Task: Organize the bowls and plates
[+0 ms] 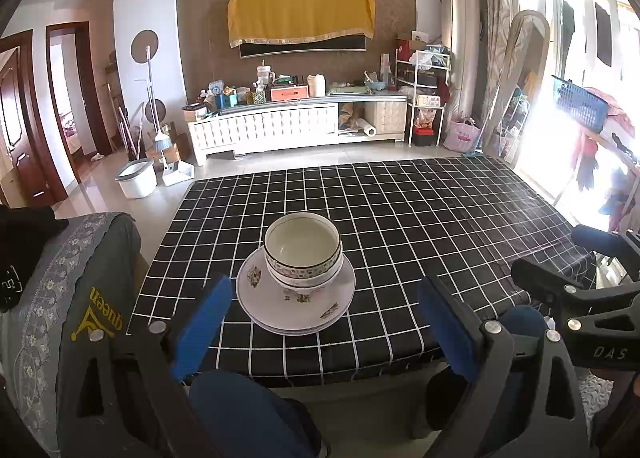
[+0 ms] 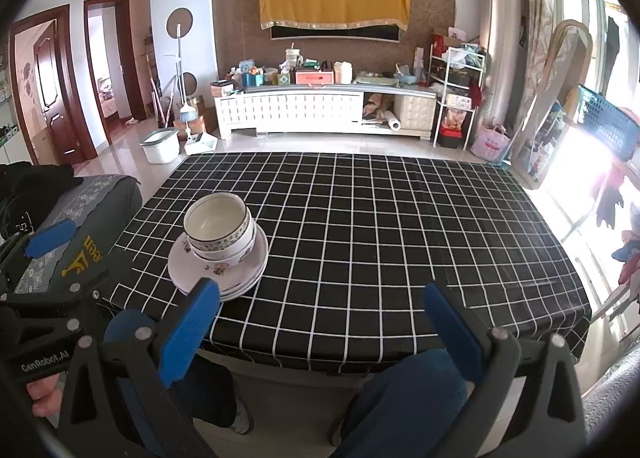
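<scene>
Bowls: two white ceramic bowls with a patterned band under the rim [image 1: 303,254] [image 2: 219,232] sat nested one inside the other, upright, the top one showing a bare pale inside.
Plates: a small stack of white round plates with little flower prints [image 1: 295,308] [image 2: 218,272] lay under the bowls and carried them; how many plates were in the stack could not be told for sure.
Where the stack stood: on the table covered with a black cloth gridded in white lines [image 1: 420,217] [image 2: 380,225], near the front edge and toward the table's left side.
Left gripper: the black two-finger gripper with blue pads [image 1: 324,334] was spread wide, gripping nothing and touching nothing; it hung at the near edge of the table, apart from the stack, which showed between its two fingers in the left wrist view.
Right gripper: the matching black gripper with blue pads [image 2: 322,332] was likewise spread wide and empty, held at the near table edge to the right of the stack; its left pad overlapped the plate rim in the right wrist view, but contact could not be told.
Person: blue-clad knees [image 1: 248,414] [image 2: 404,398] showed below the table edge, beneath both grippers.
Beside the table: a grey cushioned seat with a yellow printed logo [image 1: 92,298] [image 2: 86,254] stood just left of the cloth.
</scene>
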Demonstrator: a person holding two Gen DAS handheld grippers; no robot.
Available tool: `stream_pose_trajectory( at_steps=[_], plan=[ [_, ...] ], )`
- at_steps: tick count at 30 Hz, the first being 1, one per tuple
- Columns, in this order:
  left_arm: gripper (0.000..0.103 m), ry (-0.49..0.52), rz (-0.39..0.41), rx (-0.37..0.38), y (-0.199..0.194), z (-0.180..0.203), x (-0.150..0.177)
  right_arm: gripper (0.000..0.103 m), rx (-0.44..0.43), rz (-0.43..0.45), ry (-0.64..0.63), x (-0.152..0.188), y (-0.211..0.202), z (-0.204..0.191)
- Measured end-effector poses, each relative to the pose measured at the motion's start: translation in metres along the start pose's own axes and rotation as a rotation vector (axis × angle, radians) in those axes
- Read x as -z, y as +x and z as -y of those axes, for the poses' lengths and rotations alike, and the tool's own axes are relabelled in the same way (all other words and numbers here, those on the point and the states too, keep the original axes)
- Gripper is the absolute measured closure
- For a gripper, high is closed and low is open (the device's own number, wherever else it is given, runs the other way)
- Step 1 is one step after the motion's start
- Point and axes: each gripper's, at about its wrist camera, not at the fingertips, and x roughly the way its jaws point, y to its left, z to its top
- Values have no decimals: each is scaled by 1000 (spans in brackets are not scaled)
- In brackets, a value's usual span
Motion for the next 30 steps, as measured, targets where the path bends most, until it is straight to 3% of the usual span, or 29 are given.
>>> stream_pose_trajectory(
  at_steps=[10, 11, 12, 30],
  plan=[
    [10, -9, -2, 17, -3, -1, 2, 0, 2, 1, 0, 0, -1, -1],
    [8, -17, -4, 29, -3, -1, 2, 0, 1, 2, 1, 0, -1, -1],
    [0, -23, -5, 34, -3, -2, 2, 0, 2, 3, 2, 0, -2, 0],
    [0, -48, -34, 43, -2, -1, 7, 0, 4, 6, -3, 0, -3, -1]
  ],
)
